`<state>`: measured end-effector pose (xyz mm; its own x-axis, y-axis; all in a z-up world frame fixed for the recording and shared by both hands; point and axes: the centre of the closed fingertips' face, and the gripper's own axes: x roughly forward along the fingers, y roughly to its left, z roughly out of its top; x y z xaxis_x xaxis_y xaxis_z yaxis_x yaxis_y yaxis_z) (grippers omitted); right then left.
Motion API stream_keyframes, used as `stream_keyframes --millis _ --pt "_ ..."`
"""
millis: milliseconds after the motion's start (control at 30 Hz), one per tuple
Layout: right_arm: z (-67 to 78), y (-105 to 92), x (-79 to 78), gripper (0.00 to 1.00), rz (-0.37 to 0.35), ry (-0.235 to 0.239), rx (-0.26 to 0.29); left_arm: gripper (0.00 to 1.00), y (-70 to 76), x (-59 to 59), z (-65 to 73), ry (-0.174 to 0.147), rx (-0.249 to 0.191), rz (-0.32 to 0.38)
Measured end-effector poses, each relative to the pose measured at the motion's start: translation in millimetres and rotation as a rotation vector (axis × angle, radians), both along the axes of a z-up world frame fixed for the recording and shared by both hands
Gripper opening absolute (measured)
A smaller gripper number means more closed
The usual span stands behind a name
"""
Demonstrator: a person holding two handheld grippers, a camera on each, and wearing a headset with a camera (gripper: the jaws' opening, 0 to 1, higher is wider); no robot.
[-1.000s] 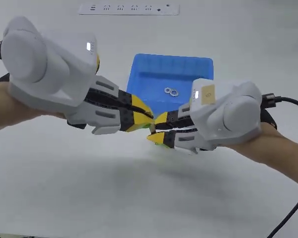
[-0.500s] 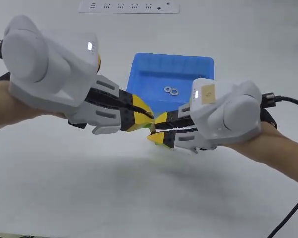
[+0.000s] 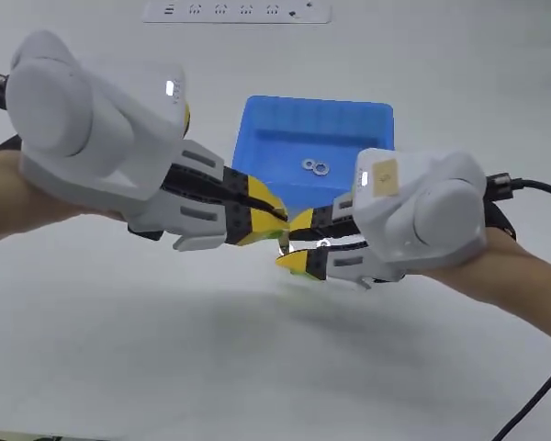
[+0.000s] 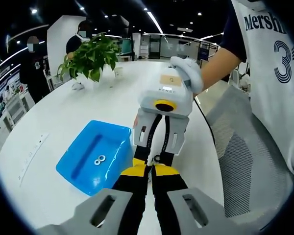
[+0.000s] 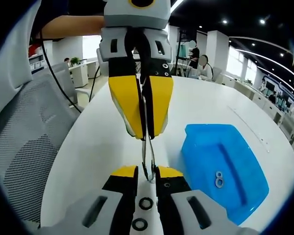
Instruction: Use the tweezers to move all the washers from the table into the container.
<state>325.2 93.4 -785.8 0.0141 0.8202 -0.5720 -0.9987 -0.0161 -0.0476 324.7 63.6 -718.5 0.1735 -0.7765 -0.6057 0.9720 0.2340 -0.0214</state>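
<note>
Left gripper (image 3: 279, 219) clamping tweezers (image 5: 147, 154), container (image 3: 318, 129) behind

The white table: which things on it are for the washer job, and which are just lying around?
For the job: tweezers, two washers, blue container.
Just lying around: power strip, potted plant.

The left hand-held gripper (image 5: 145, 133) pinched tweezers (image 5: 145, 152), tips between the jaws of the right hand-held gripper (image 5: 146, 172); a container (image 5: 206, 142) with washers (image 5: 219, 180) lay right.
</note>
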Motion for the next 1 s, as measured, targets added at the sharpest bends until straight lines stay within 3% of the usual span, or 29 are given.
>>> stream_keyframes --millis 233,533,733,1000 --pt "2.4 1.4 4.5 0.12 -0.005 -0.003 0.0 0.07 -0.2 3.7 -2.0 0.001 0.004 -0.002" --pt "1.0 1.5 5.5 0.1 -0.028 0.014 -0.017 0.07 0.8 9.0 -3.7 0.031 -0.008 0.026" --pt "1.0 2.4 3.4 0.1 -0.027 0.003 -0.035 0.07 1.5 5.4 -3.3 0.044 -0.009 0.035" --pt "13.1 0.3 -1.8 0.1 -0.027 -0.006 -0.035 0.07 2.6 -2.2 9.9 0.026 -0.024 0.033"
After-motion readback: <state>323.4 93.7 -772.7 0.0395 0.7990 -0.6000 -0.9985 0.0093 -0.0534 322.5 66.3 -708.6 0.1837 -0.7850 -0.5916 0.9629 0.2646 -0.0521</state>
